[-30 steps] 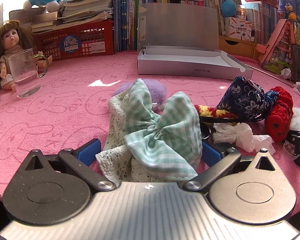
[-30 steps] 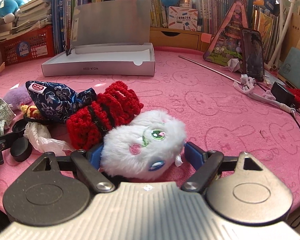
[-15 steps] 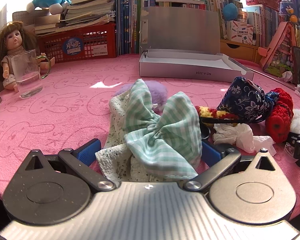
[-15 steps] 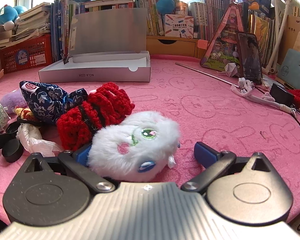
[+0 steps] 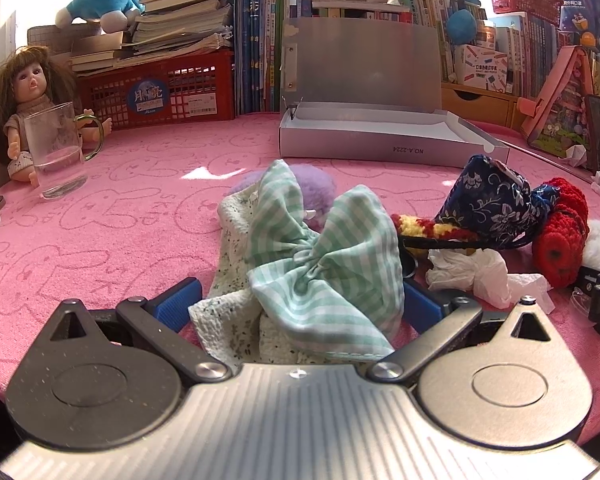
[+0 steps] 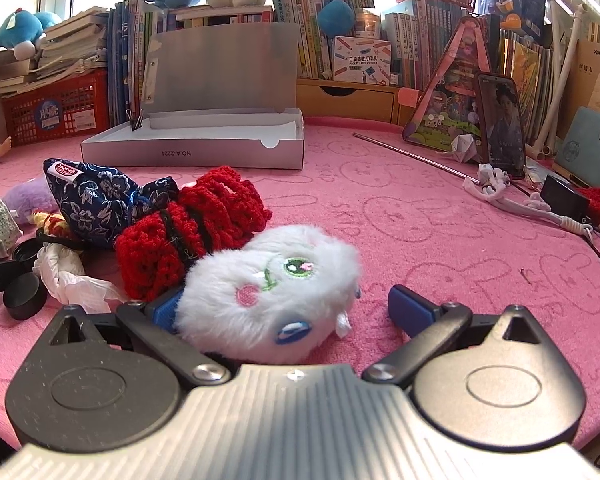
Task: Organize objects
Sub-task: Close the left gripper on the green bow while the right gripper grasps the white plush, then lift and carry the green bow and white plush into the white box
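Note:
My left gripper (image 5: pixel 298 300) stands open around a green checked cloth bow (image 5: pixel 332 264) that lies on the pink table; its blue pads sit on either side of it. My right gripper (image 6: pixel 288 308) is open around a white fluffy plush (image 6: pixel 276 292); the left pad touches it and the right pad stands apart. A red knitted piece (image 6: pixel 188 236), a navy flowered pouch (image 6: pixel 96 208) and a purple fluffy item (image 5: pixel 312 184) lie between the two. An open silver box (image 5: pixel 380 140) stands behind them; it also shows in the right wrist view (image 6: pixel 204 144).
A glass mug (image 5: pixel 56 156) and a doll (image 5: pixel 24 100) stand at the far left. A crumpled tissue (image 5: pixel 476 276) and black lens caps (image 6: pixel 24 296) lie in the pile. A phone (image 6: pixel 500 124), a cord (image 6: pixel 516 200) and a metal rod (image 6: pixel 412 156) are at right. Books and a red basket (image 5: pixel 160 92) line the back.
My right gripper has opened: its right pad has drawn away from the white plush, which has sunk a little to the left. The left gripper and bow have hardly moved.

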